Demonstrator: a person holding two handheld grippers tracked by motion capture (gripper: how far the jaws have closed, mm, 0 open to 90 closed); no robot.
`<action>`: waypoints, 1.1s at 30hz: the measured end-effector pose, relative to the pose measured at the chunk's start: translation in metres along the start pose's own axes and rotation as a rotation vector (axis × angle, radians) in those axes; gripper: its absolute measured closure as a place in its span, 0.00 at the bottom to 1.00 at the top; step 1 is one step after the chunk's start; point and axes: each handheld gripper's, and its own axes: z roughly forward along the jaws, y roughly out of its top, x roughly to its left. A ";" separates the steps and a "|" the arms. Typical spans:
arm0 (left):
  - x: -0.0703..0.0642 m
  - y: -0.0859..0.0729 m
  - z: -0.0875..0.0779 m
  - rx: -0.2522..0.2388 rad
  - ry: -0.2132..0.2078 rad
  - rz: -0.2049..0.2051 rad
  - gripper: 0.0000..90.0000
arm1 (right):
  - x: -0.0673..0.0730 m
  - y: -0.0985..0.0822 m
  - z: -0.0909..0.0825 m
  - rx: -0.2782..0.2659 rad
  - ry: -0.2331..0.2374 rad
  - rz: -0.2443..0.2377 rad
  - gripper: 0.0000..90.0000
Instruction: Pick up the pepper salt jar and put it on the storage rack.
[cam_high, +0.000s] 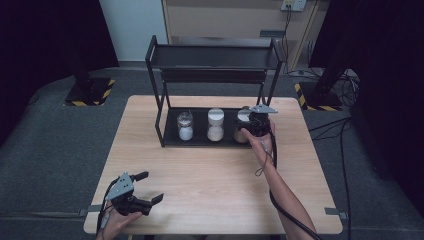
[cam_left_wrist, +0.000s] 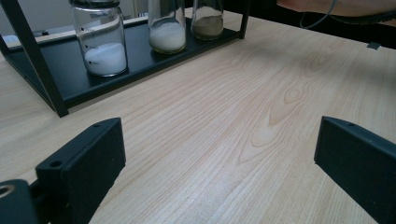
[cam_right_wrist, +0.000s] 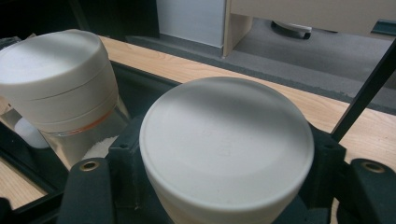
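My right gripper (cam_high: 253, 125) is at the right-hand jar (cam_right_wrist: 226, 154) on the bottom tray of the black rack (cam_high: 210, 55), with its jaws on either side of the jar's white lid. That jar stands at the right end of the row, the middle jar (cam_high: 215, 125) just beside it and the left jar (cam_high: 185, 125) beyond. In the right gripper view the lid sits squarely between my jaws, which hug its sides; I can't quite tell whether the pads are pressing on it or have only just let go, since the lid hides the contact line. My judgement is that I'm at the point of gripping or releasing this jar on the tray. To do it well I should keep the jaws level with the lid's wall, centred so neither side pushes first, and move straight up or back without swinging toward the middle jar or the rack's right post. My left gripper (cam_high: 145, 187) rests low over the near left corner of the table (cam_high: 210, 170), its jaws spread wide with nothing between them but bare wood.
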 end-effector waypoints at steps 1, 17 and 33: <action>0.000 0.000 0.000 -0.001 0.000 0.000 0.01 | 0.001 0.000 0.000 -0.001 -0.004 0.004 0.31; 0.000 0.000 0.000 0.000 -0.001 0.000 0.01 | -0.007 0.018 -0.017 -0.066 0.021 0.008 0.12; 0.000 -0.001 0.000 -0.006 0.000 -0.003 0.01 | -0.004 0.039 -0.051 -0.115 0.075 -0.043 0.10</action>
